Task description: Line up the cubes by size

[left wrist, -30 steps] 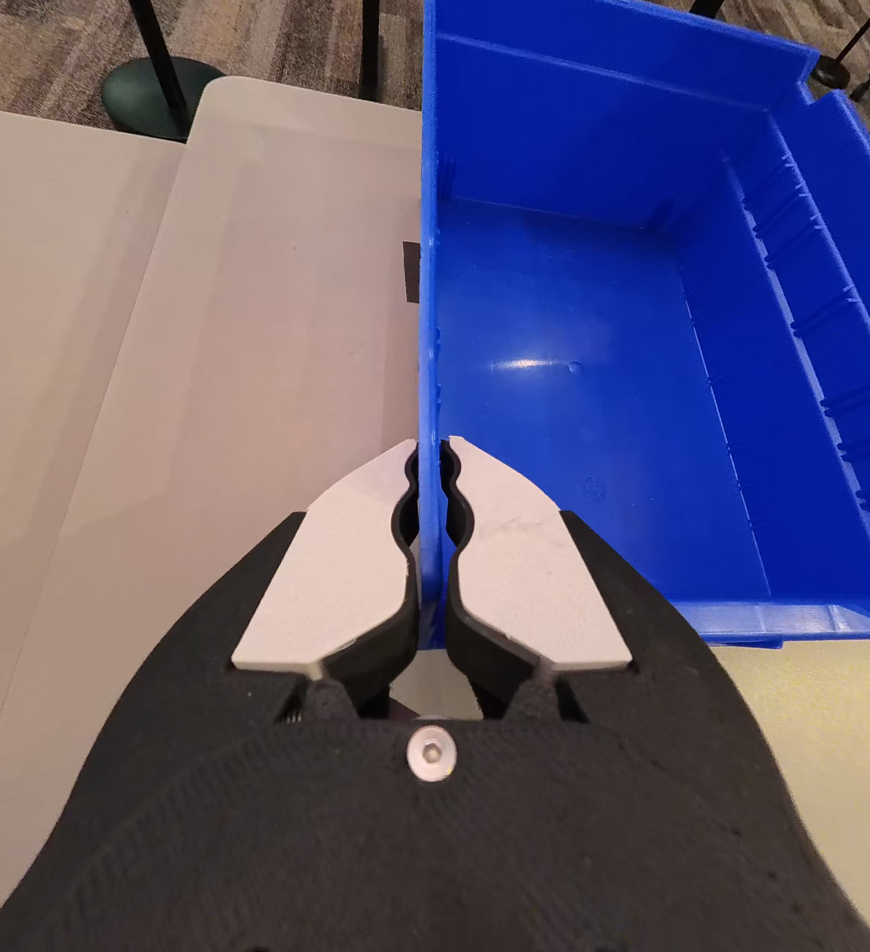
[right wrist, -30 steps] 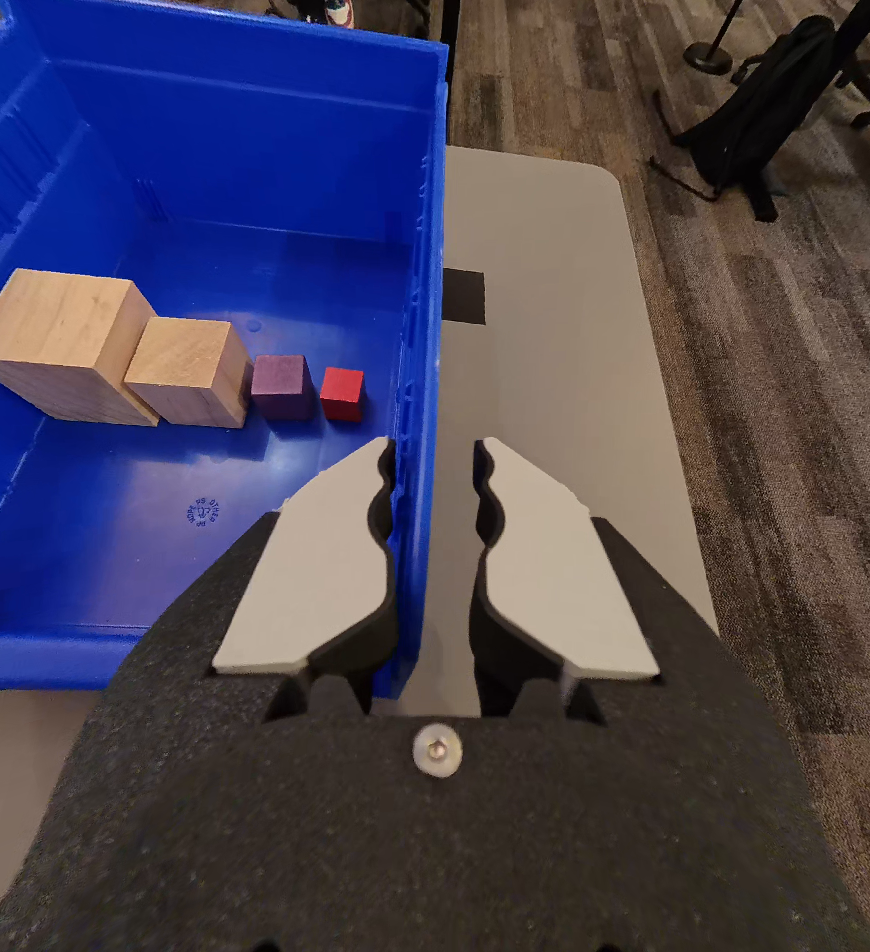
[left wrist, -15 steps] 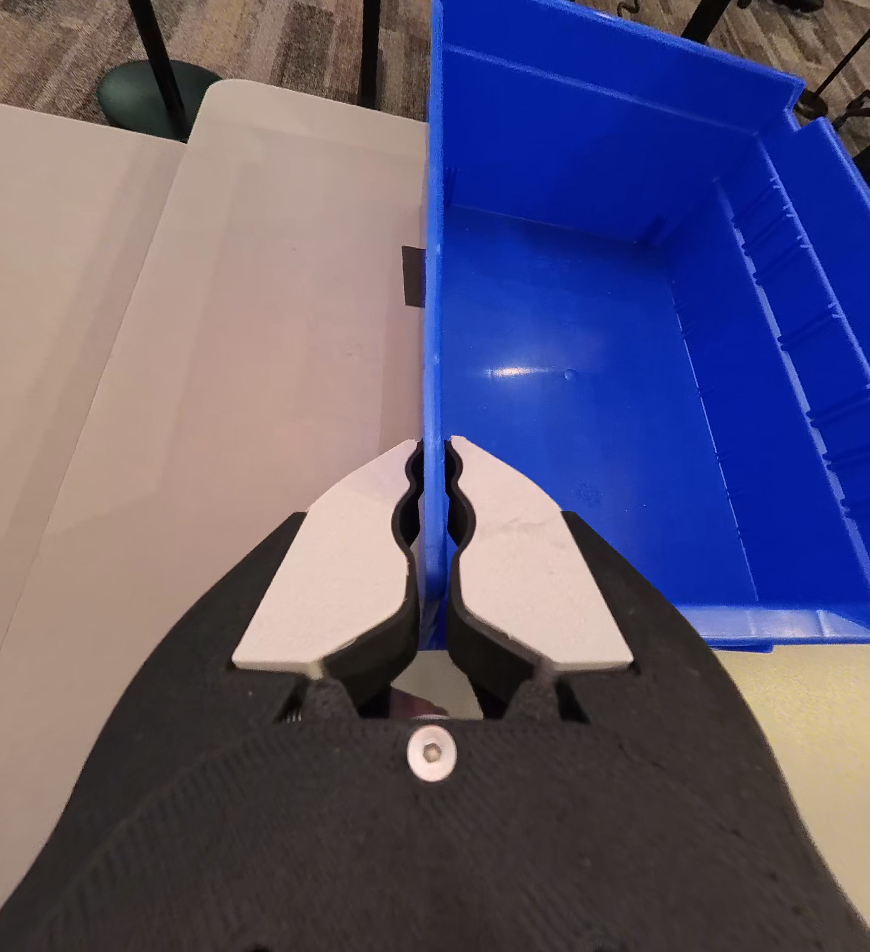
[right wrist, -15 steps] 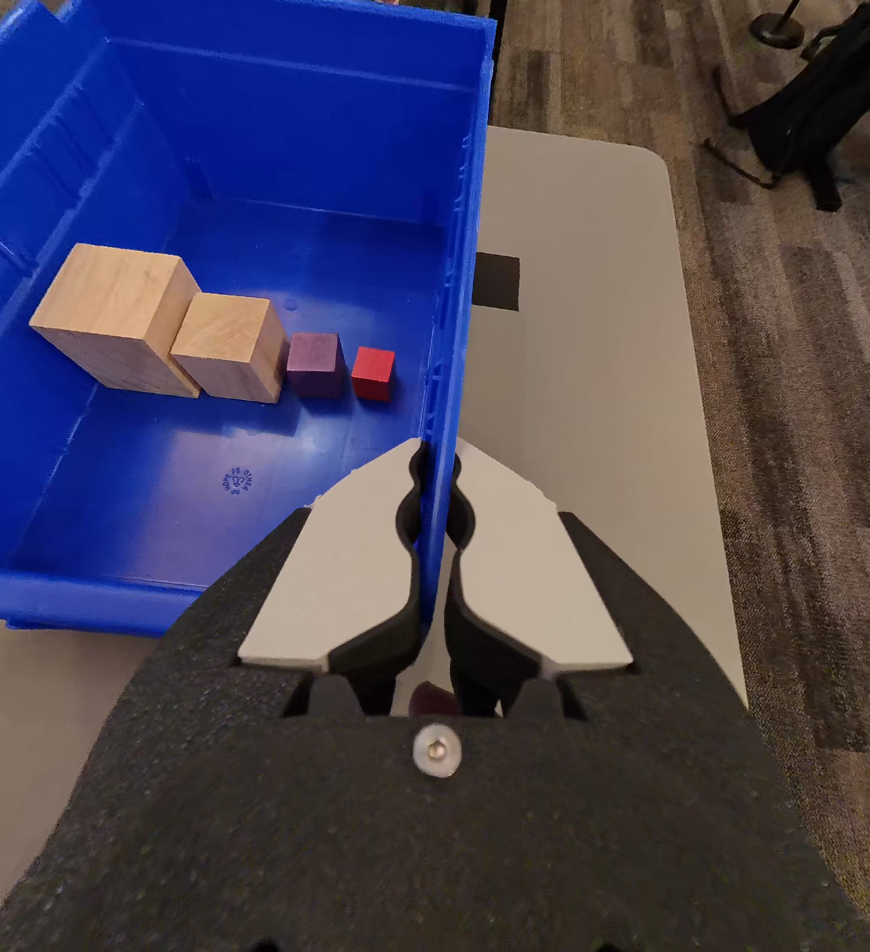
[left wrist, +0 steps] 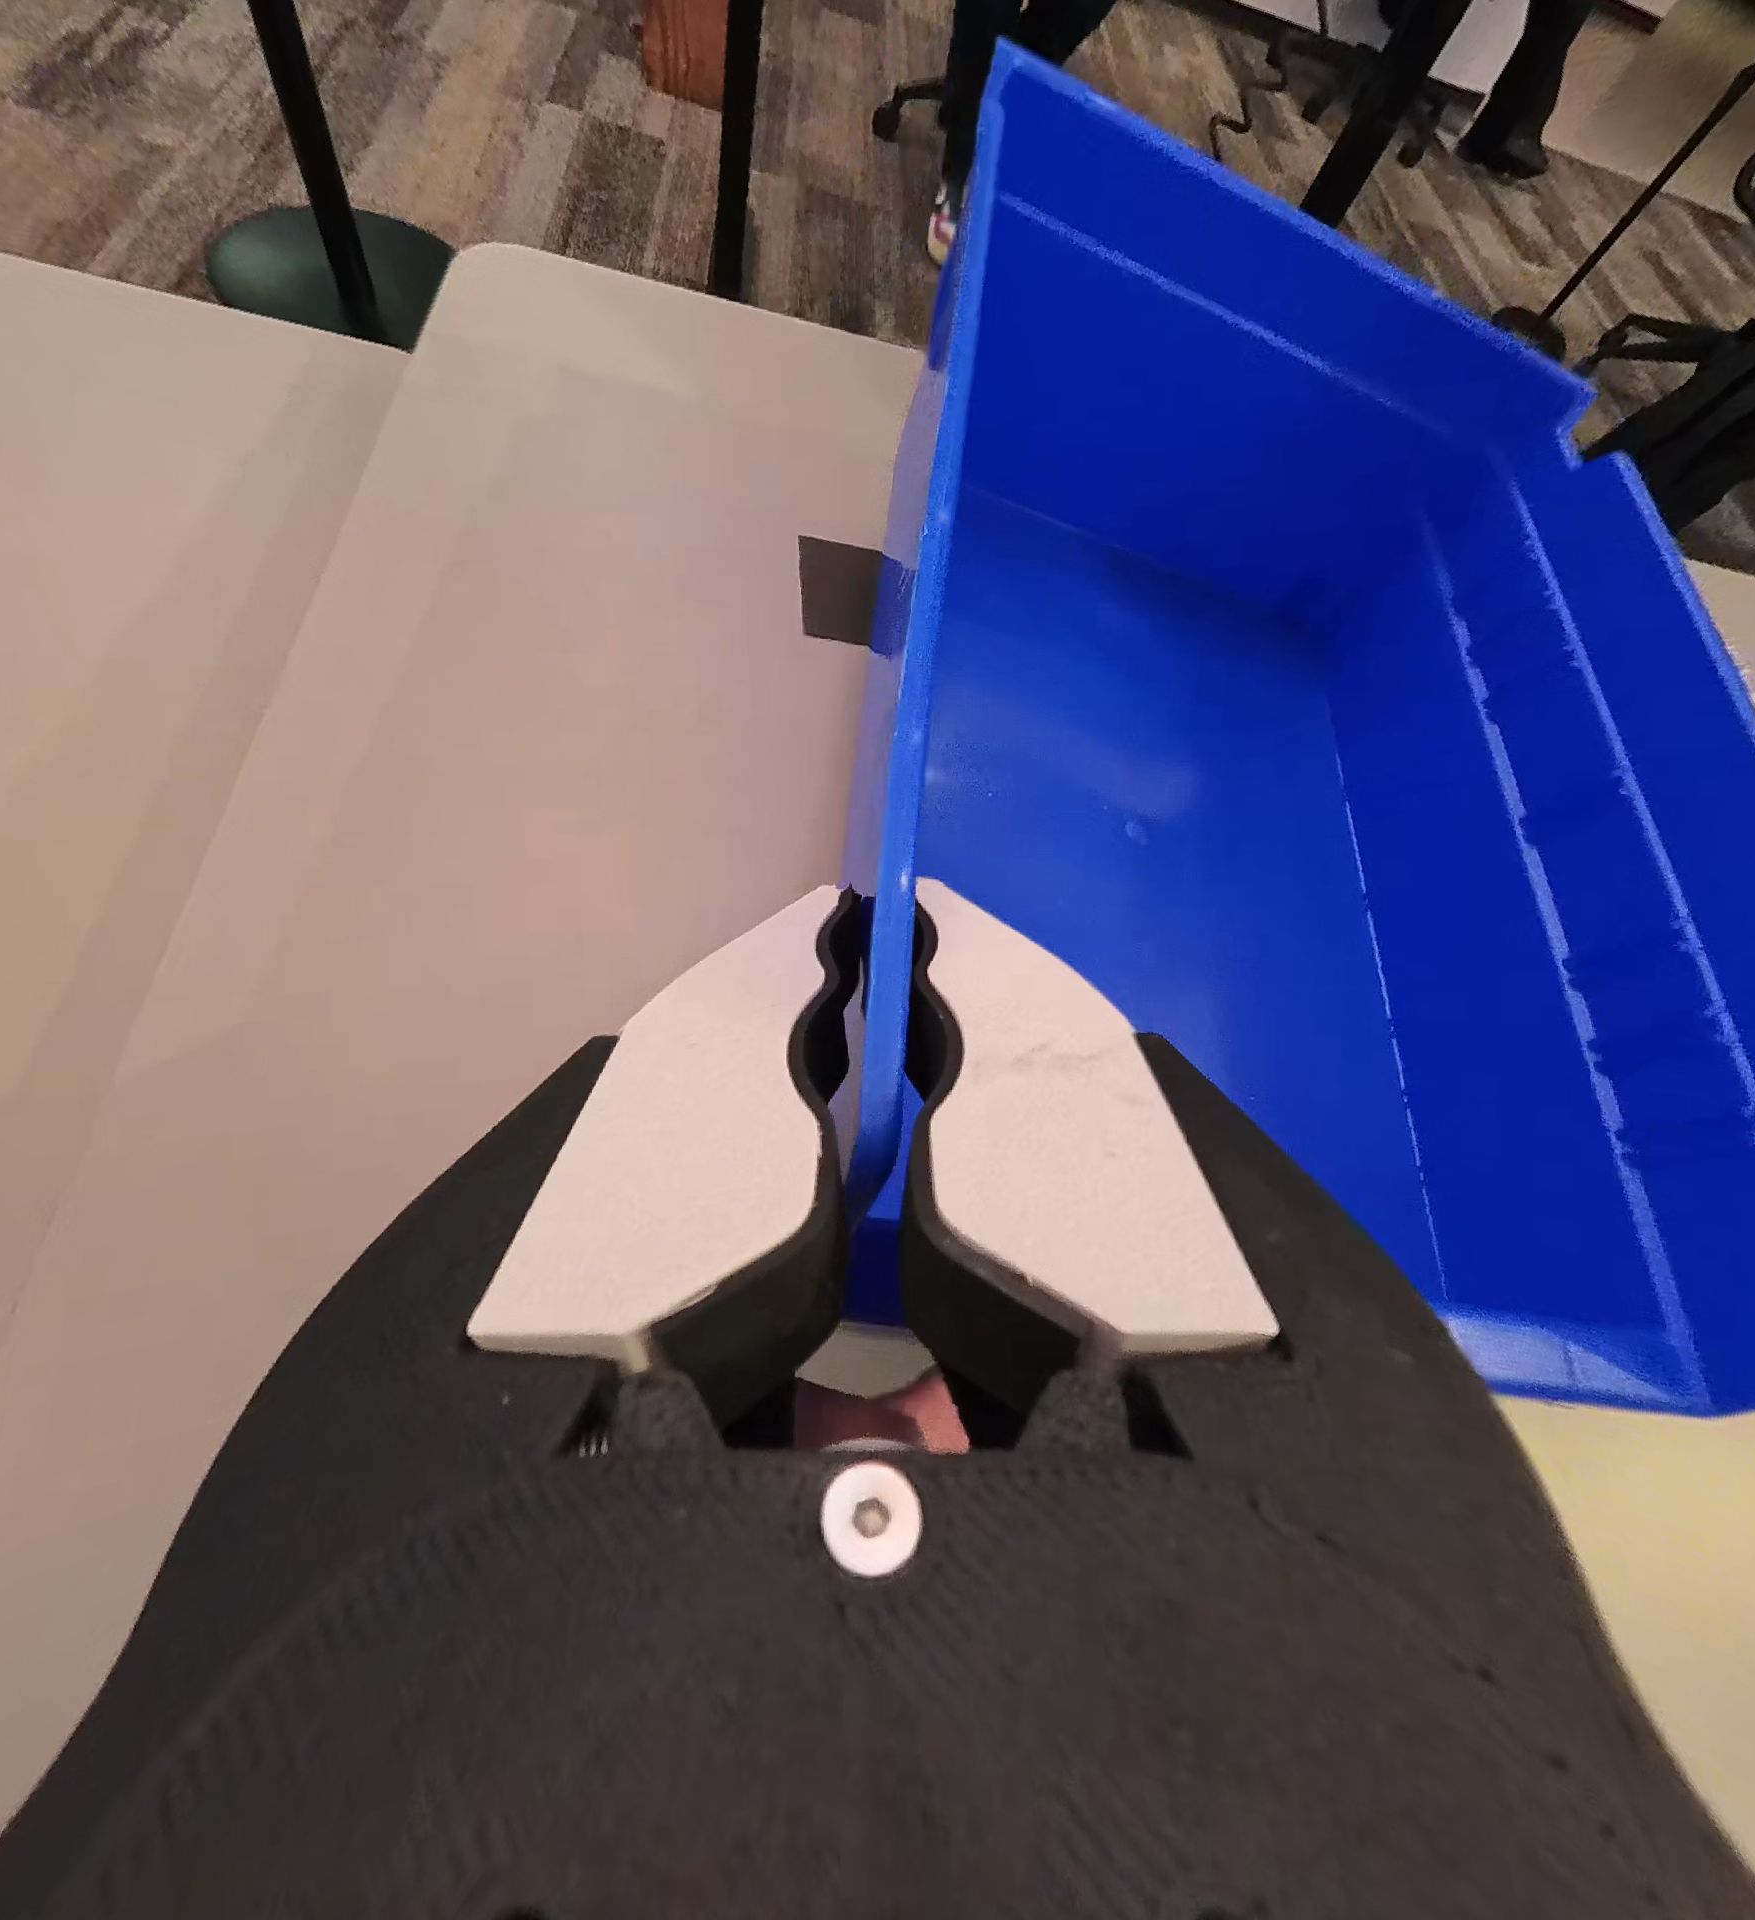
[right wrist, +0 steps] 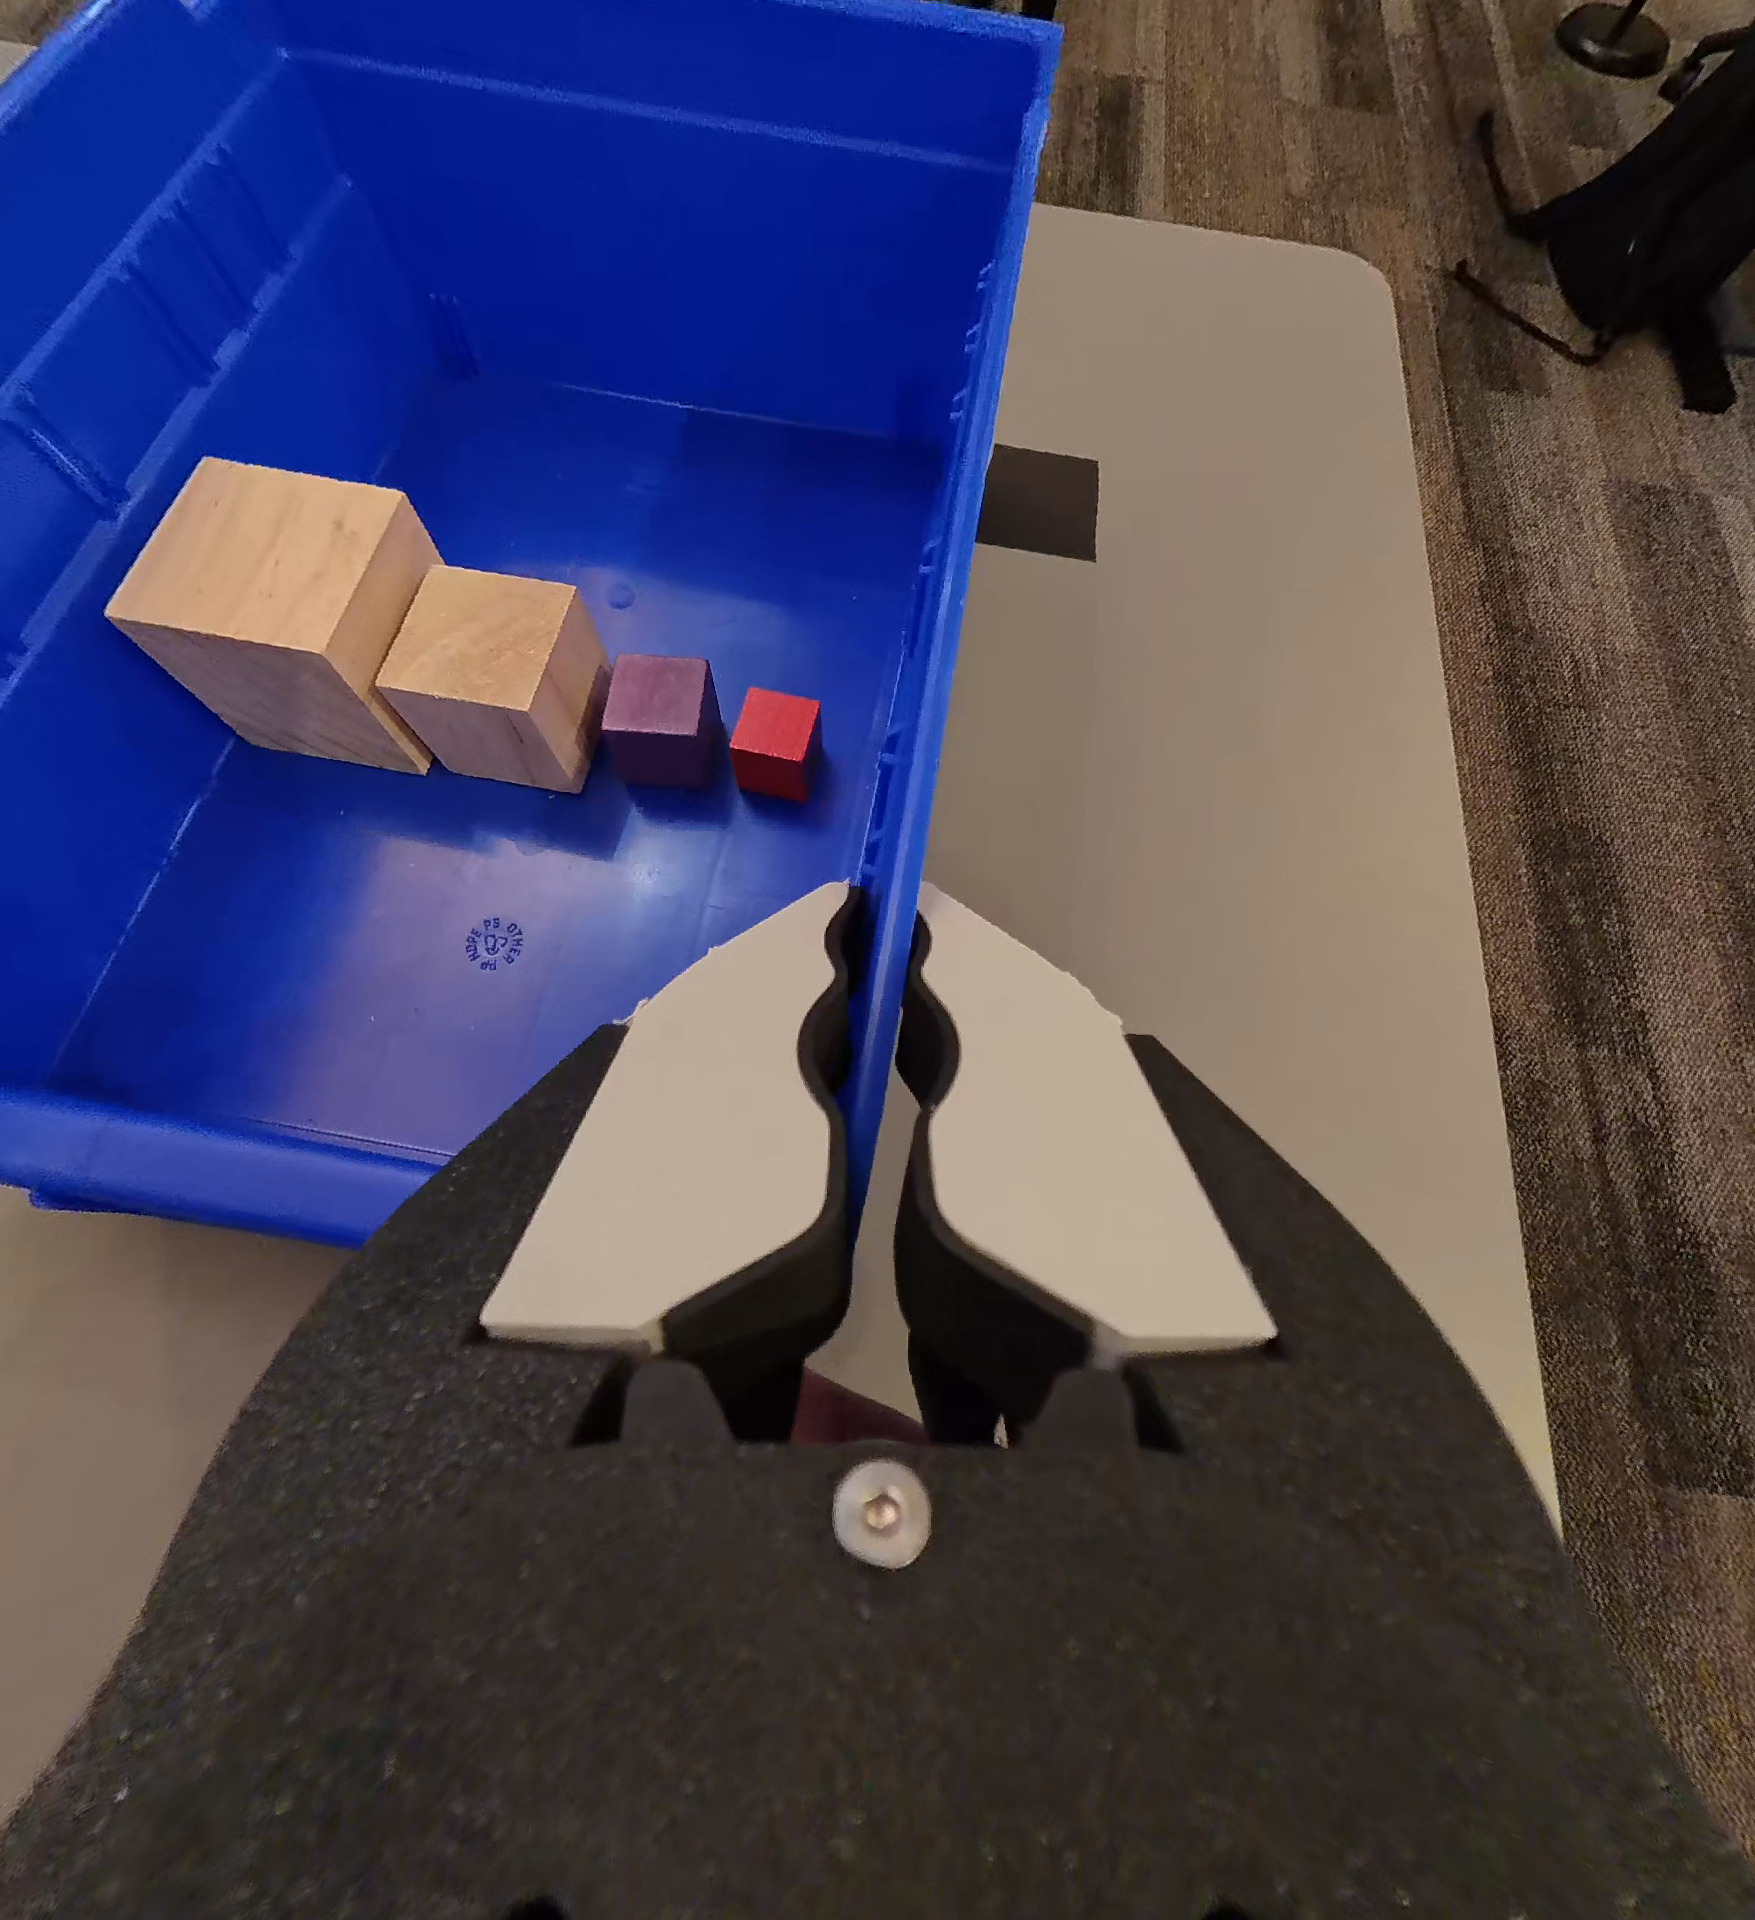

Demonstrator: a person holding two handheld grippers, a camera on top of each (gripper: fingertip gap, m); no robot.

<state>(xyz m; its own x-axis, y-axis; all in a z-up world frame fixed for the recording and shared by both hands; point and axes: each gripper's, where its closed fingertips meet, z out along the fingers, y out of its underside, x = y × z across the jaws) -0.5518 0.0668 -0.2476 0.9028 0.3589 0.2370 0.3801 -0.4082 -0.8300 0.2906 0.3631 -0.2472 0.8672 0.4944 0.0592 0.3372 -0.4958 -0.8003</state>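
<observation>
Four cubes stand in a row on the floor of a blue bin, from left to right by falling size: a large wooden cube, a smaller wooden cube, a purple cube and a red cube. My right gripper is shut on the bin's right wall near its front corner. My left gripper is shut on the left wall of a blue bin. No cubes show in the part of that bin's inside that I see.
The bin rests on a grey table with black tape patches beside it. Carpet floor, black stand poles and a dark bag lie beyond the table's edges. The gap from one gripper's tips to the other's is roughly 90 cm.
My right gripper stood open around the bin's right wall and has closed on it. My left gripper has kept its grip, and the bin now looks tilted and higher in its view.
</observation>
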